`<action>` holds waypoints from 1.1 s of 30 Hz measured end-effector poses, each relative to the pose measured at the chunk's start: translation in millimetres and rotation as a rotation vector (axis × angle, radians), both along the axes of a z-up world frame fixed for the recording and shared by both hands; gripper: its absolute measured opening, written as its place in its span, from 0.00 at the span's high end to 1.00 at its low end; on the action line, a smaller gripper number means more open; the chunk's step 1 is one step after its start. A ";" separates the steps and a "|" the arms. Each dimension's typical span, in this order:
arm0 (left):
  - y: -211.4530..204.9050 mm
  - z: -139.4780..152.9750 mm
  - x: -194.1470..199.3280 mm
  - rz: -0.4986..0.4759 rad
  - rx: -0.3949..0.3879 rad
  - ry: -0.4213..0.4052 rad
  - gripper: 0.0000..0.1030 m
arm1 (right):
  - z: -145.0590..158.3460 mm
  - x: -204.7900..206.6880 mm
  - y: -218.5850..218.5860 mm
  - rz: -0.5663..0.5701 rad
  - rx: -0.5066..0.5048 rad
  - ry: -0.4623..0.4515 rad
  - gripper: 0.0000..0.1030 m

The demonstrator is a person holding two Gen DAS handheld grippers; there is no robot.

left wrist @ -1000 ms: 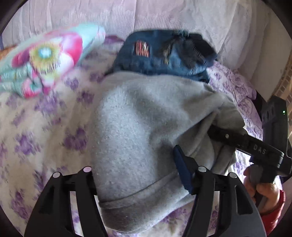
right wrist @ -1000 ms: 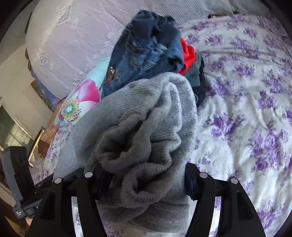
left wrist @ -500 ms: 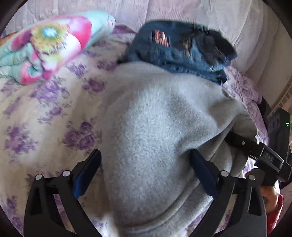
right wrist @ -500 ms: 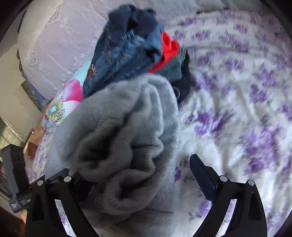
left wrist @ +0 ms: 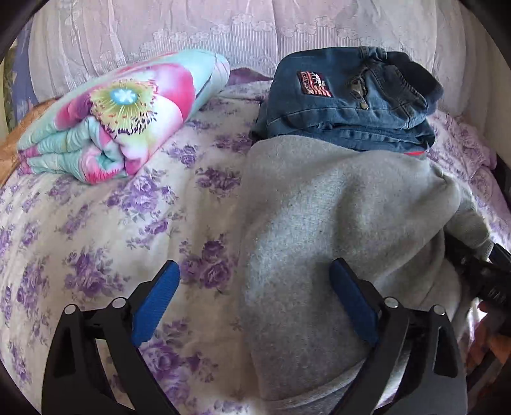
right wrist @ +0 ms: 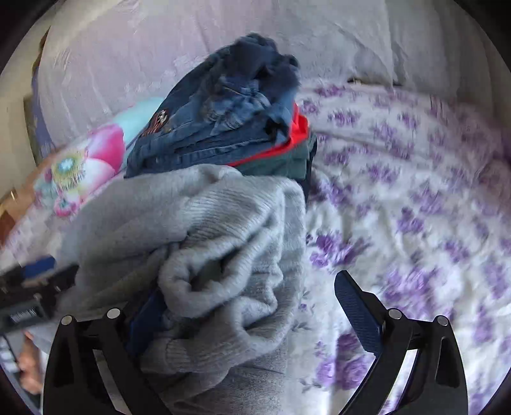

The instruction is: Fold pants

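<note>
The grey fleece pants (left wrist: 322, 242) lie folded in a bundle on the flowered bed, resting against a stack of folded clothes. My left gripper (left wrist: 255, 300) is open, its jaws spread wide over the bundle's left edge, holding nothing. My right gripper (right wrist: 252, 313) is open too; the bunched grey cuffs (right wrist: 217, 274) lie between its fingers and cover the left one. The right gripper shows at the right edge of the left wrist view (left wrist: 482, 274).
A stack of folded jeans (left wrist: 348, 99) with red and dark green garments (right wrist: 287, 150) under it sits just behind the grey pants. A rolled flowered blanket (left wrist: 118, 115) lies at the back left. A lilac lace-covered headboard (left wrist: 223, 28) closes the back.
Both grippers have opened and let go of the grey pants, which now rest on the bed. The left gripper has drawn back and to the left.
</note>
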State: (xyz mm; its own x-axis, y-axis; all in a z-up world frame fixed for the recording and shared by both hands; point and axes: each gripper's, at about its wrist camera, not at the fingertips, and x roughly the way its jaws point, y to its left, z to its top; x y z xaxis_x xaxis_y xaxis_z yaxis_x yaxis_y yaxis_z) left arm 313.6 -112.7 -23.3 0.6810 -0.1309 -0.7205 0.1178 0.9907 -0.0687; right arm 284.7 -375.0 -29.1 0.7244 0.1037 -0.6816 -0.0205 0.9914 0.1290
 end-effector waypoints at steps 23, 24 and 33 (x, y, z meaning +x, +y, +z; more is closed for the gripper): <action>-1.2 56.7 -107.1 -0.058 -0.025 -0.213 0.07 | 62.9 -125.9 40.7 -0.069 -0.101 -0.316 0.03; -2.4 57.7 -112.4 -0.059 -0.020 -0.222 0.05 | 61.4 -136.6 47.7 -0.074 -0.156 -0.339 0.03; -4.4 47.5 -136.9 -0.031 0.082 -0.242 0.05 | 36.8 -157.2 63.6 -0.052 -0.238 -0.264 0.03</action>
State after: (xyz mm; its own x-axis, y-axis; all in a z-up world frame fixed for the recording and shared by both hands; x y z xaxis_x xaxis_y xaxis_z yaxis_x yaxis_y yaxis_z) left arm 176.7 -117.1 24.2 0.8315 -0.1022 -0.5461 0.1515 0.9874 0.0458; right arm 127.5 -311.4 7.7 0.8787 -0.0772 -0.4711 0.0290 0.9937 -0.1086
